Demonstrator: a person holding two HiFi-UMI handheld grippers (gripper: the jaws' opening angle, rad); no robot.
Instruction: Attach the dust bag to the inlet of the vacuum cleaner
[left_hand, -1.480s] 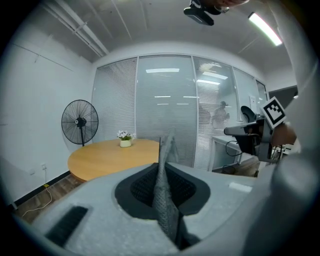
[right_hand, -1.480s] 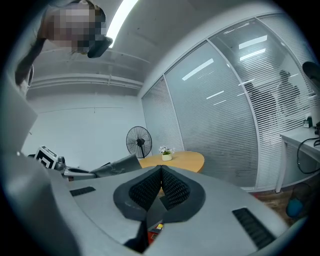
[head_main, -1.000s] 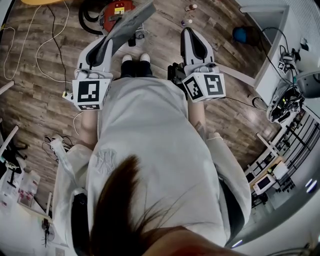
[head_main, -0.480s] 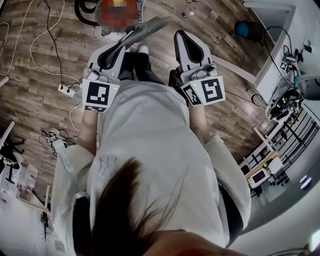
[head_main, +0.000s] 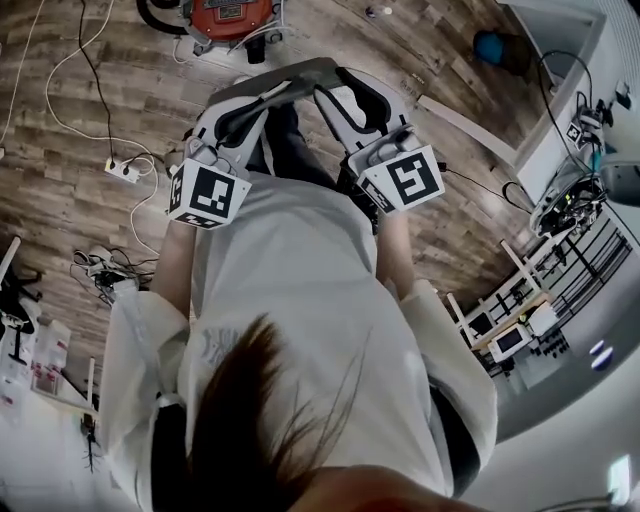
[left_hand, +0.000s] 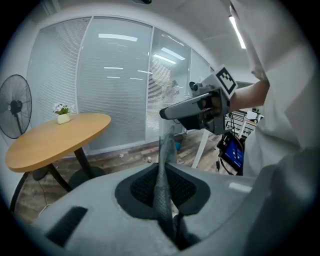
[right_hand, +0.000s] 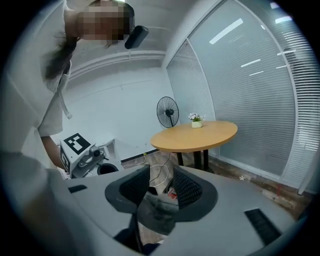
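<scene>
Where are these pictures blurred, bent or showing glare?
Head view: the hair near the lens is soft and the floor boards bend. Left gripper view: a dark round border, and bright streaks on the glass wall. Right gripper view: the blinds curve, with the same dark border.

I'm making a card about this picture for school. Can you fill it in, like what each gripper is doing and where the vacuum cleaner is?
Left gripper: shut on the dust bag, a thin grey sheet standing up between its jaws
Right gripper: open; its jaws have just been opening, with an edge of the dust bag lying loose between them
Vacuum cleaner: red, on the wooden floor ahead of the person, untouched
Bag attached: not yet
Nearby: round table, fan
</scene>
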